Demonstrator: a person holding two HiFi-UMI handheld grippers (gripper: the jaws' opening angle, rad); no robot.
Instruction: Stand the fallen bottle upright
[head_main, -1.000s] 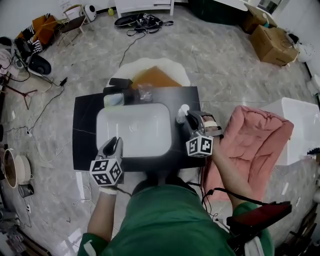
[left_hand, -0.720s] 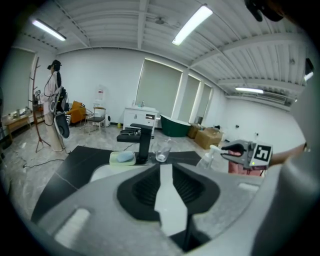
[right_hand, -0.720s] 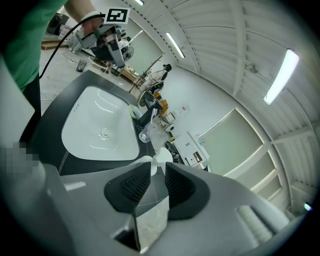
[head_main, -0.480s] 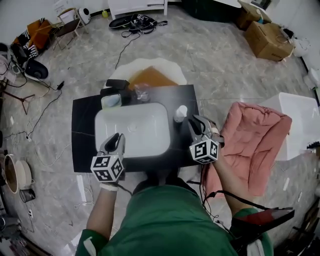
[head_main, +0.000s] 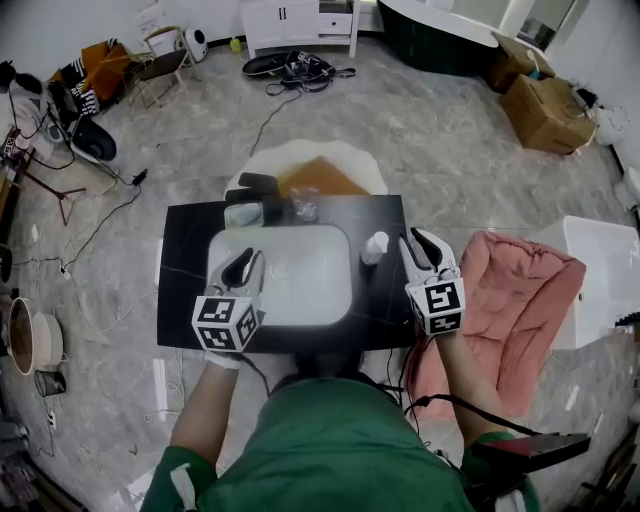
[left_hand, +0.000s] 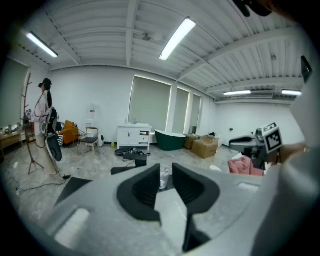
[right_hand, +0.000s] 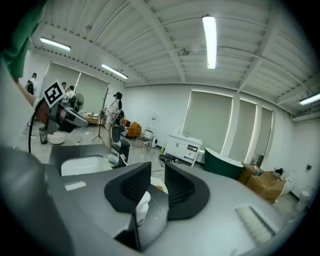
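White bottle upright on desk beside basin; right claw, just eased apart, empty, clear so bottle stands free; left claw pressed together, idle.

The bottle looks smooth plastic, the black counter polished.

Small white bottle stands upright on the black counter beside the basin.

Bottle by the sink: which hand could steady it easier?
Right. The right gripper sits close beside the bottle, its jaws just opened and empty; the left gripper is across the sink, shut.
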